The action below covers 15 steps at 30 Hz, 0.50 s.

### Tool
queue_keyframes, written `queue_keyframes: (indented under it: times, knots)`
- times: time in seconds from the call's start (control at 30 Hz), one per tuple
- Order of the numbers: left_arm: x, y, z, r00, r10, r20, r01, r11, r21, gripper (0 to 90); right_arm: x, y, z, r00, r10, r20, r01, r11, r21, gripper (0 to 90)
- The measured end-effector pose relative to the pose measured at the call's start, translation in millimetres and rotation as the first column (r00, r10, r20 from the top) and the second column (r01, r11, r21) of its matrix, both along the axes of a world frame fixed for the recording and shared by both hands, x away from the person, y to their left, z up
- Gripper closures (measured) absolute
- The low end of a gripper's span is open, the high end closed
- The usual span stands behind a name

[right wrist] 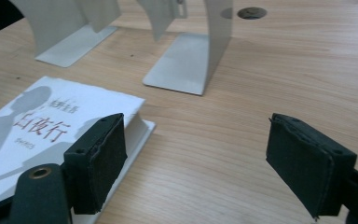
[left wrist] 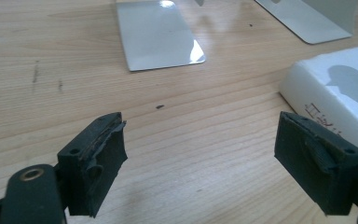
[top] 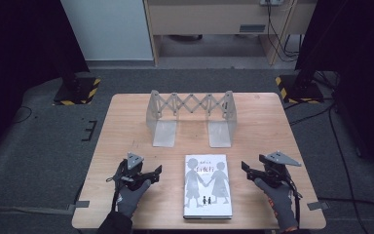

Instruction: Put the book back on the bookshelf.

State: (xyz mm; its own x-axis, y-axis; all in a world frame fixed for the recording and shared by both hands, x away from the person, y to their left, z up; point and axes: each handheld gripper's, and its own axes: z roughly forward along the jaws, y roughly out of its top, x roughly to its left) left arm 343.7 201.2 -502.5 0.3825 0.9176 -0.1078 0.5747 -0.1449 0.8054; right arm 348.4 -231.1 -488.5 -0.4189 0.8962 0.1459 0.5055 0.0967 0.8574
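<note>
A white book (top: 207, 186) with grey child silhouettes on its cover lies flat near the front edge of the wooden table (top: 126, 126). My left gripper (top: 156, 171) hovers just left of it, open, nothing between its jaws; the book's spine corner (left wrist: 335, 88) shows beyond its right jaw. My right gripper (top: 246, 168) sits just right of the book, open and empty; the book's cover (right wrist: 51, 126) lies behind its left jaw. A grey metal expandable book stand (top: 191, 117) with a scissor lattice stands upright at the table's middle back.
The stand's two flat base plates (left wrist: 156, 35) (right wrist: 182, 63) rest on the table between book and stand. A round cable hole (right wrist: 251, 12) sits in the tabletop far right. Black light stands with striped bases (top: 78, 90) flank the table on the grey carpet.
</note>
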Motion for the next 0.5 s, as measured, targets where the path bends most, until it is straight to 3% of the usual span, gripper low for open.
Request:
queue_keyframes:
  times: [0.1, 0.5]
  knots:
    - [-0.1, -3.9, -0.5, 0.9998, -0.018, -0.002, 0.018, 0.9997, 0.015, 13.0, -1.9, 9.3, -0.6, 0.9996, 0.028, -0.003, -0.028, 0.9996, 0.007, 20.0]
    - [-3.3, -19.6, -1.6, 0.9983, -0.057, -0.013, 0.057, 0.9982, -0.016, 9.1, -6.8, 44.3, -8.8, 0.9922, 0.113, -0.054, -0.112, 0.9935, 0.02, 21.7]
